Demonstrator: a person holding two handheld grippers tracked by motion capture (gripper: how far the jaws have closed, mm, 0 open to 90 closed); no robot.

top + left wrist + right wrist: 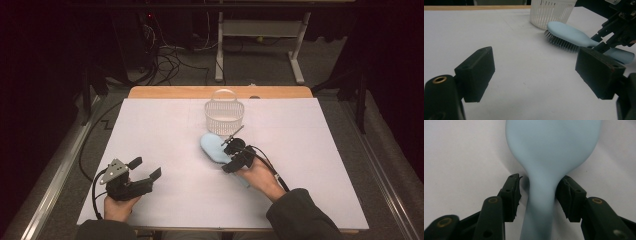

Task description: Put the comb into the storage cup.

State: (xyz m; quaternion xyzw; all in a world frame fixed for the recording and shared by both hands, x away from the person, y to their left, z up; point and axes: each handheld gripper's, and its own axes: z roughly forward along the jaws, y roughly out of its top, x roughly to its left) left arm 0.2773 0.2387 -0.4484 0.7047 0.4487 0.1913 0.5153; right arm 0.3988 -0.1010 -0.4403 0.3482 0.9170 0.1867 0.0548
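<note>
**Two jaws straddle the brush neck, grip not closed**

One pale blue hairbrush [214, 147] lies on the white table [165, 130], just past centre, bristles down and smooth back up. Its head points toward 11 o'clock, and its handle runs back toward 5 o'clock under the person's right hand [260, 175]. Just beyond the head, at 12 o'clock, stands a white slotted basket [224, 112] with its bail handle up; from the left gripper view the brush tip sits just beside the basket's foot, and I cannot tell whether they touch.

Over to the right gripper [540, 195]. In its own view the brush fills the top of the picture, the head at 12 o'clock and the narrow neck dropping straight down between the two black jaws. Those jaws are parted about as wide as the neck. The right-hand pad sits against the blue plastic or very nearly so, while a thin sliver of shadow shows between the left-hand pad and the neck. So it brackets the brush rather than pinching it: not a closed grasp here.

Now the left gripper [145, 167], down at 7 o'clock on the table, held in the person's left hand [119, 205]. It is well apart from the brush, jaws spread wide, nothing between them but bare white surface. Its nose points toward 2 o'clock, with the brush and basket ahead of it.
</note>
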